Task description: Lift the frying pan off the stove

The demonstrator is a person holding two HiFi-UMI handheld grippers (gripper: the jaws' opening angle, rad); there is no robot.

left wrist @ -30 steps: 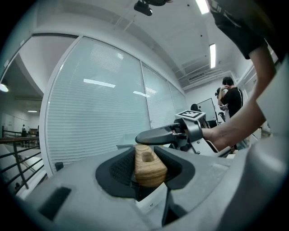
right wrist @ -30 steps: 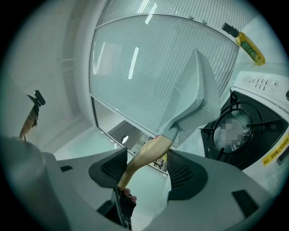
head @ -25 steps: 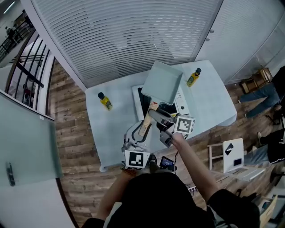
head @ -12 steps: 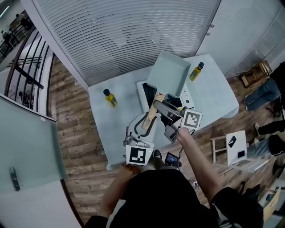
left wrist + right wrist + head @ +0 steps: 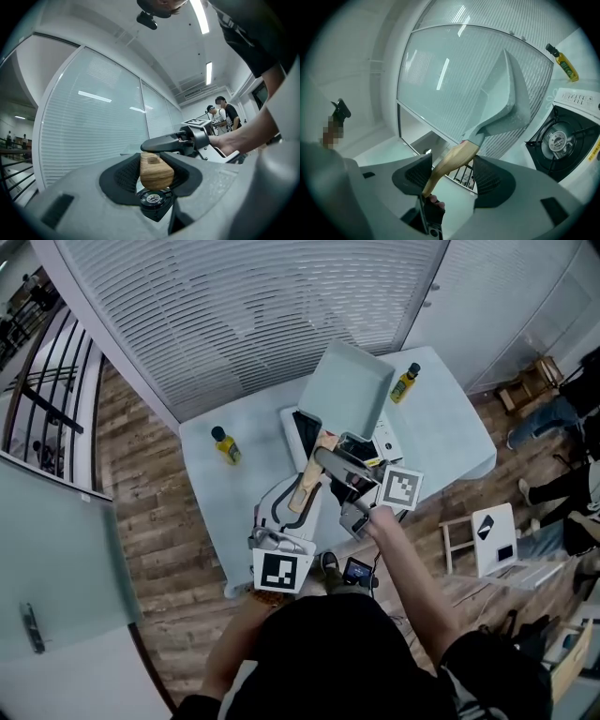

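Note:
A square pale-green frying pan (image 5: 347, 390) with a wooden handle (image 5: 305, 491) hangs tilted in the air above the stove (image 5: 302, 432). My left gripper (image 5: 294, 510) is shut on the handle's end (image 5: 156, 171). My right gripper (image 5: 339, 465) reaches in from the right, nearer the pan. There the handle (image 5: 452, 164) runs slantwise between its jaws and touches both pads. In the right gripper view the pan (image 5: 506, 103) is up and ahead, and the black burner (image 5: 560, 140) lies below at the right. The right gripper (image 5: 178, 143) also shows just beyond the handle in the left gripper view.
The stove stands on a pale blue table (image 5: 234, 512). One yellow bottle (image 5: 223, 444) is at the table's left, another (image 5: 404, 382) at its far right. A white stool (image 5: 487, 554) and people's legs are on the wooden floor to the right.
The pan and both grippers have come up a little from the stove, still held the same way.

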